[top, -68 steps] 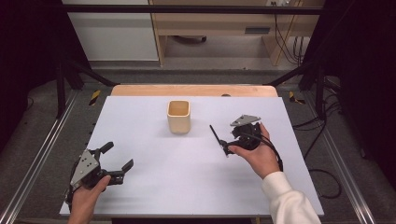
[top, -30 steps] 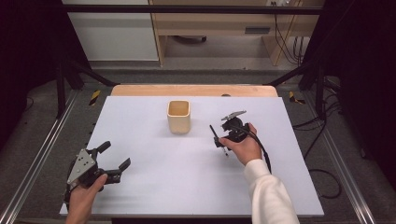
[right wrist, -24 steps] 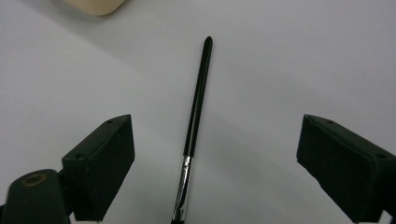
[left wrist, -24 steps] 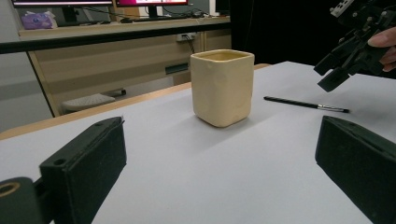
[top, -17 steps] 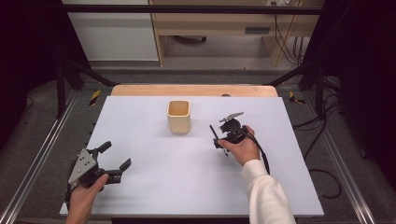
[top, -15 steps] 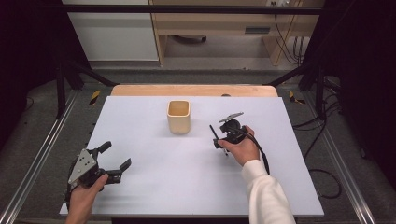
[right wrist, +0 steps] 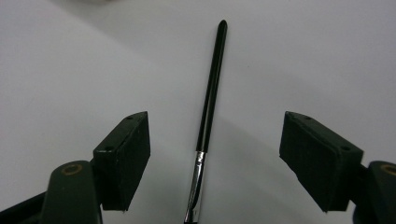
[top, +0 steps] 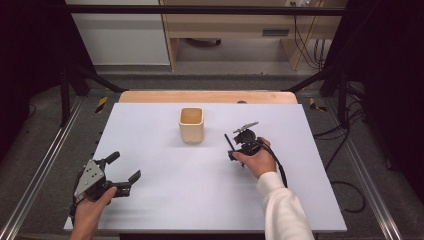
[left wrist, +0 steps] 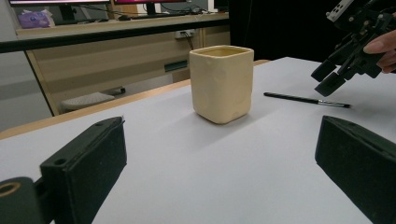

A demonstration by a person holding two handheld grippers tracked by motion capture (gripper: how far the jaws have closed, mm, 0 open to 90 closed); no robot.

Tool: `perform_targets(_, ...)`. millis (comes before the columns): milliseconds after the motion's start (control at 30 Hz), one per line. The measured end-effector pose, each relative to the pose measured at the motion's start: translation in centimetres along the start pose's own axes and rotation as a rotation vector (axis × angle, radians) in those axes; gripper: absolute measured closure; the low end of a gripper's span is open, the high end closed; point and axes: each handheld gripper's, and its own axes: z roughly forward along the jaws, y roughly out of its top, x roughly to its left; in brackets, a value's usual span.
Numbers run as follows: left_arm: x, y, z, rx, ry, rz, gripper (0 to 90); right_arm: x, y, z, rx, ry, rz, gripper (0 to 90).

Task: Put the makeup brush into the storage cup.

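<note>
A thin black paintbrush (top: 229, 142) lies flat on the white table (top: 175, 200), right of a cream square cup (top: 191, 125) that stands upright. My right gripper (top: 235, 150) hangs just over the brush and points down at it. In the right gripper view the brush (right wrist: 210, 93) lies between the jaws of the right gripper (right wrist: 217, 126). They have just been closing, and the pads stand apart from it. My left gripper (top: 125, 166) rests open near the front left corner and faces the cup (left wrist: 222, 84), the brush (left wrist: 306, 99) and the right gripper (left wrist: 329, 79).
A wooden strip (top: 207, 96) runs along the table's far edge. Metal rails (top: 35, 175) flank the table on both sides, and cables (top: 345, 145) lie on the floor at the right. A bench (top: 235, 30) stands beyond the table.
The right hand has moved left and away from me, coming to stand over the brush. Its jaws have narrowed. The left gripper has barely shifted.
</note>
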Motion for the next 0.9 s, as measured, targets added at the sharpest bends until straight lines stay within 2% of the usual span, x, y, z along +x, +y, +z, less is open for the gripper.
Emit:
perform_targets(333,0.0,0.0,0.0,0.001,-0.002,0.002,1.6,0.3,-0.2,0.7,0.039,0.017,0.019,34.0)
perform_targets(400,0.0,0.0,0.0,0.000,-0.001,0.001,1.6,0.3,-0.2,0.8,0.033,0.009,0.015,41.3)
perform_targets(633,0.1,0.0,0.0,-0.001,0.000,0.000,1.6,0.4,-0.2,1.0,0.050,0.009,0.016,53.9)
perform_targets(700,0.1,0.0,0.0,-0.001,0.001,0.000,1.6,0.6,-0.1,1.0,0.060,0.014,0.035,59.5)
perform_targets(900,0.2,0.0,0.0,-0.001,0.002,0.001,1.6,0.5,-0.2,1.0,0.060,0.013,0.042,63.1)
